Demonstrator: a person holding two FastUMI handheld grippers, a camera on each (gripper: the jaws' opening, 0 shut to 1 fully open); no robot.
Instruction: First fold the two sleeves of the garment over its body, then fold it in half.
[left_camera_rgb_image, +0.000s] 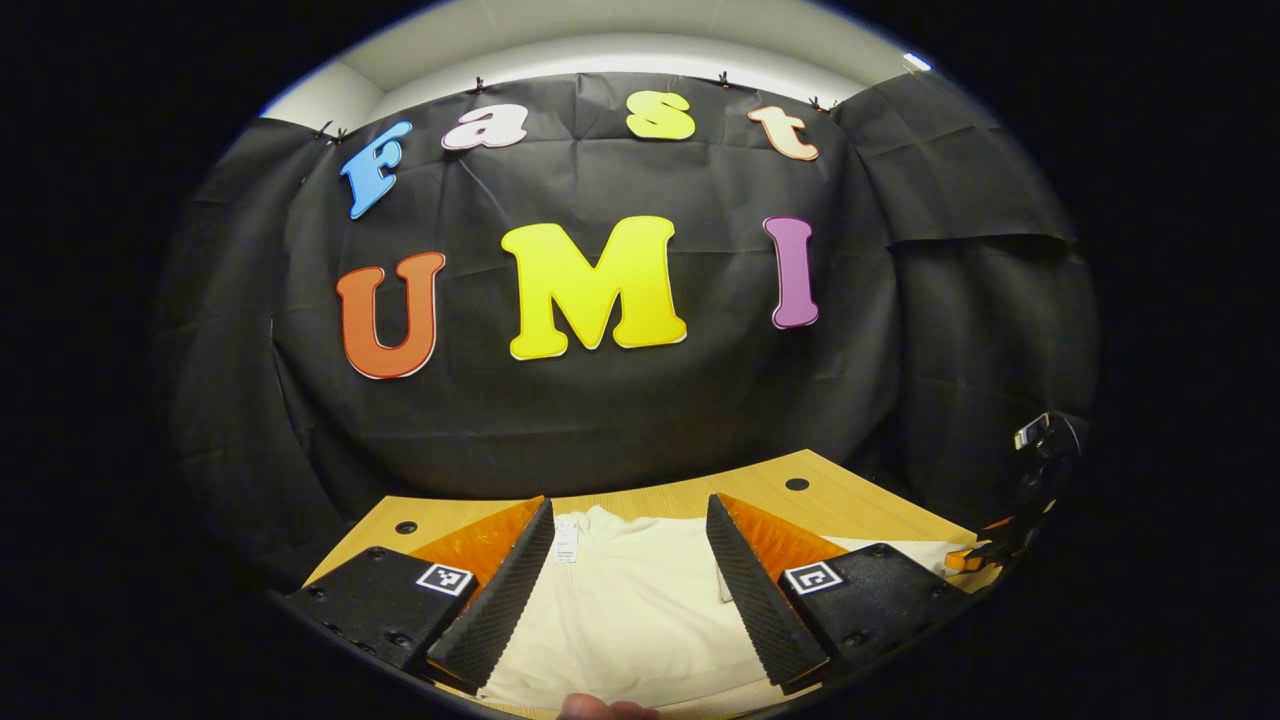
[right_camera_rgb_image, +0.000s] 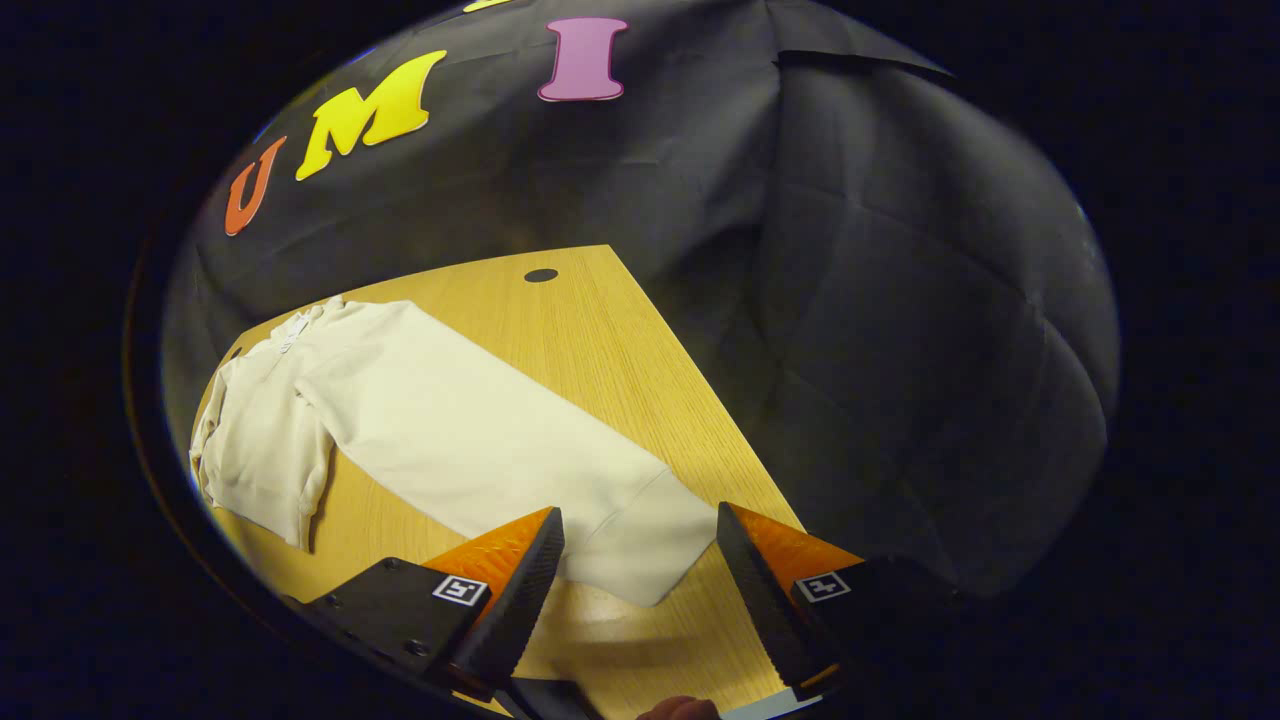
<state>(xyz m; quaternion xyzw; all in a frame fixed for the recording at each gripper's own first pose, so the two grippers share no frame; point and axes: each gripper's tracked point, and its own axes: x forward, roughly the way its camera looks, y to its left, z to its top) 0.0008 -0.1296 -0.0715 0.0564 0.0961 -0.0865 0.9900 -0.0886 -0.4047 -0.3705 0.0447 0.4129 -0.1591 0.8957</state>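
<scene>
A cream long-sleeved garment (right_camera_rgb_image: 450, 430) lies flat on the wooden table (right_camera_rgb_image: 600, 340). One long sleeve runs from the collar toward my right gripper (right_camera_rgb_image: 638, 510), and its cuff (right_camera_rgb_image: 650, 555) rests on the table between the open fingers, touching neither. The body (right_camera_rgb_image: 260, 450) lies bunched at the left. In the left gripper view the garment (left_camera_rgb_image: 630, 610) spreads below my left gripper (left_camera_rgb_image: 628, 500), which hovers open over it near the neck label (left_camera_rgb_image: 566, 540). Nothing is held by either gripper.
The table has round cable holes (left_camera_rgb_image: 797, 484) (right_camera_rgb_image: 541, 275) near its far edge, with the black cloth wall close behind. A dark device with orange parts (left_camera_rgb_image: 1000, 540) sits at the table's right edge. A fingertip (left_camera_rgb_image: 605, 710) shows at the bottom.
</scene>
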